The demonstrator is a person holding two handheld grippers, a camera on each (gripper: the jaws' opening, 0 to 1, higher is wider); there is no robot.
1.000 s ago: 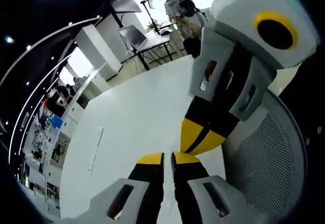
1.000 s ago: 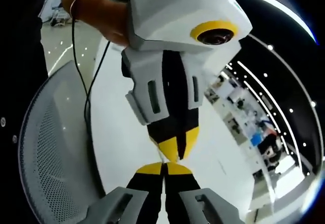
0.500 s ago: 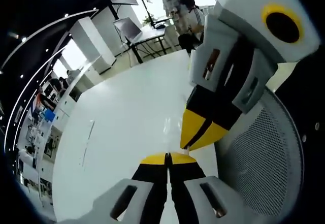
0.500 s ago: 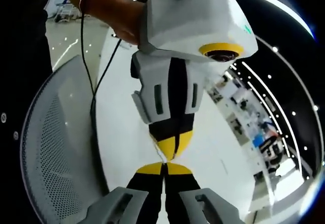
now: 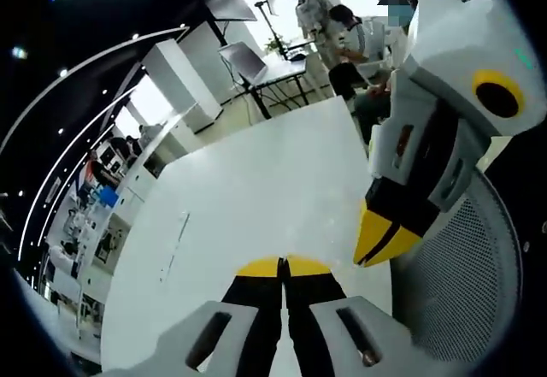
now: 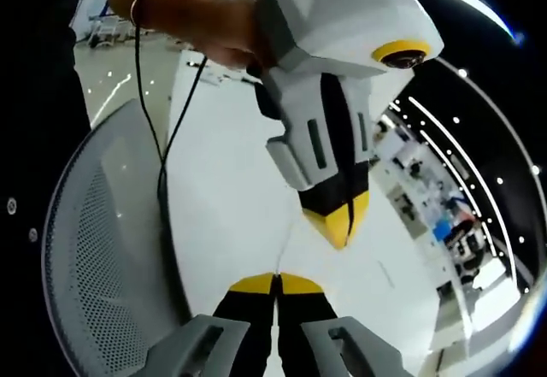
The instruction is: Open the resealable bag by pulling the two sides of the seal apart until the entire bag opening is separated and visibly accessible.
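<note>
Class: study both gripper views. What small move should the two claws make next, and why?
Probably pull the left claw and right claw slightly wider apart: both are shut, a small gap separates their yellow tips, and a faint clear film seems to span it, so the opening looks incomplete.

L tongs [image 5: 283, 267] over table [image 5: 248, 206], mesh chair [image 5: 453, 291] at R

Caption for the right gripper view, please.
Left gripper and right gripper, both shut, held apart above a white table beside a mesh chair back.
</note>
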